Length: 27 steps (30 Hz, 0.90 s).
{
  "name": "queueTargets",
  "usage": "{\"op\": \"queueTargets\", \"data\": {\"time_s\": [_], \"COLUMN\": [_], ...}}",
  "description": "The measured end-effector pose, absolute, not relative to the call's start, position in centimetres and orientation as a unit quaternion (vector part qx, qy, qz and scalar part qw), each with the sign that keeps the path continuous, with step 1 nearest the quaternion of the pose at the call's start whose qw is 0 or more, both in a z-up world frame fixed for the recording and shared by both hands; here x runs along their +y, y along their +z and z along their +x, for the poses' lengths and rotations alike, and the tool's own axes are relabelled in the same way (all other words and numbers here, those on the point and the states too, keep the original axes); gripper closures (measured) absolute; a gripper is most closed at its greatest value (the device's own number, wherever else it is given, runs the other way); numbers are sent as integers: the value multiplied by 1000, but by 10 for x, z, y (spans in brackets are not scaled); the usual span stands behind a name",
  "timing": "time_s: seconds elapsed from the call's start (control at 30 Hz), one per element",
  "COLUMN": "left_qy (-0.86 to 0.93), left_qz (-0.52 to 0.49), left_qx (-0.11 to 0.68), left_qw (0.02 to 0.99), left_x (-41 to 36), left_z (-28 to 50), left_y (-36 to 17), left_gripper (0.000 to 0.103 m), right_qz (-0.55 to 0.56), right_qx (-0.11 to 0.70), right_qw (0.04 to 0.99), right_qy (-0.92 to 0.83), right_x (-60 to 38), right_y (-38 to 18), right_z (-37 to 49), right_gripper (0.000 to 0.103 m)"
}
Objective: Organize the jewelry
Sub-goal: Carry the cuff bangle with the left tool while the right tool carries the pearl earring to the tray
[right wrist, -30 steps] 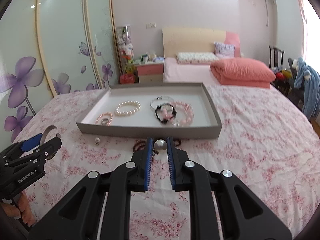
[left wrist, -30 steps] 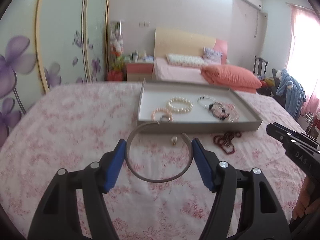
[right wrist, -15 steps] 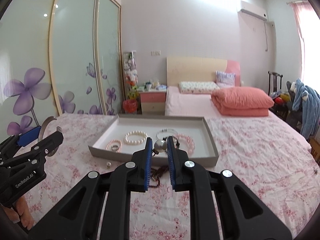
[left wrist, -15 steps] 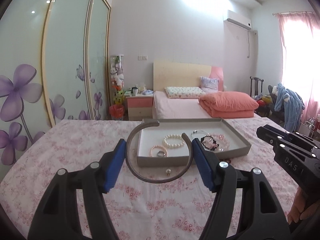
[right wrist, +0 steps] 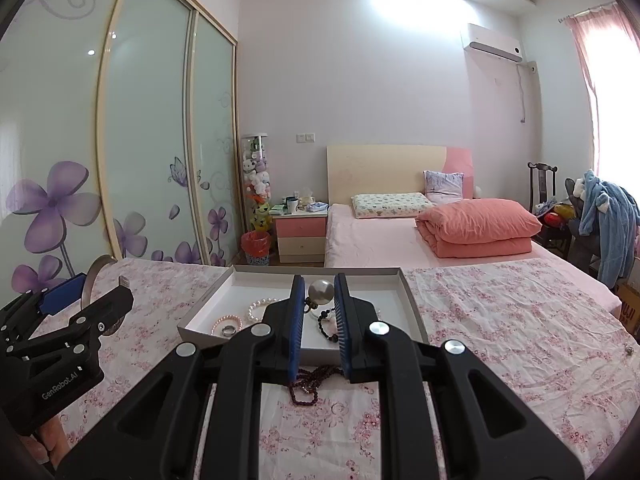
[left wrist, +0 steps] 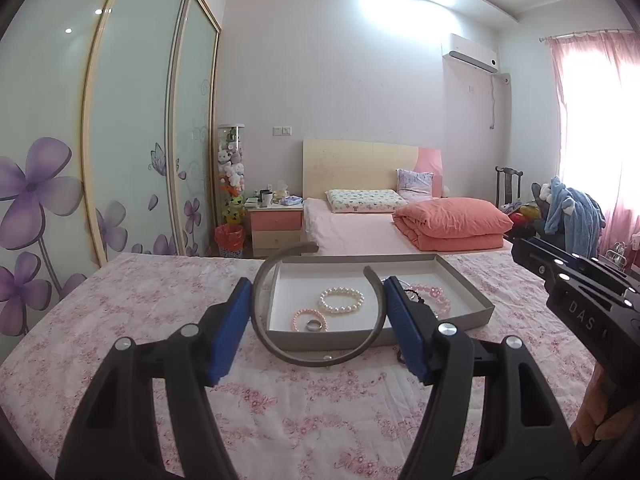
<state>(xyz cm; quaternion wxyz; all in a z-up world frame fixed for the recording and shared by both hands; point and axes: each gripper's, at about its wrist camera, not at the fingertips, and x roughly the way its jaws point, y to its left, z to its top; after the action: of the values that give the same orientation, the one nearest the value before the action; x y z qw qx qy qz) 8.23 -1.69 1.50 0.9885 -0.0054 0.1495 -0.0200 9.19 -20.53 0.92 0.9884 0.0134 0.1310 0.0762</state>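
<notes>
**Two loose holds above the tray**

Left wrist view: the left gripper [left wrist: 316,320] spans a grey open bangle [left wrist: 296,354], its blue pads pressing the outer curve on both sides. The bangle hangs just short of the tray's [left wrist: 468,288] near wall, above the floral bed [left wrist: 120,312]. The curved metal could slip or swivel between the pads, since each touches it only at a narrow spot. The gripper points slightly downward toward the tray.

Right wrist view: the right gripper [right wrist: 318,304] is nearly shut on a silver ball [right wrist: 321,292] with a small fitting beneath. A round bead may roll out if tilted. It hovers over the tray's near edge, angled slightly down; dark red beads [right wrist: 310,380] lie on the bed below.
</notes>
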Motion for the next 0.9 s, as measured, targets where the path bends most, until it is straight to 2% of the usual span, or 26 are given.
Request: {"op": "queueTargets", "data": {"time_s": [0.53,0.9], "left_qy": [-29,-31], "left_qz": [-17,-23], "left_qx": [138,189], "left_qw": [990,981], "left_x": [-16,-22], "left_z": [129,200], "left_y": [25,1], "left_gripper": [38,38], "right_qz": [22,43], "right_qx": [102,164], "right_qw": [992,983], "right_qy": [73,75], "right_x": [-204,-199], "right_y": [30,3], "right_z": [130,194], "right_gripper": [87,87]}}
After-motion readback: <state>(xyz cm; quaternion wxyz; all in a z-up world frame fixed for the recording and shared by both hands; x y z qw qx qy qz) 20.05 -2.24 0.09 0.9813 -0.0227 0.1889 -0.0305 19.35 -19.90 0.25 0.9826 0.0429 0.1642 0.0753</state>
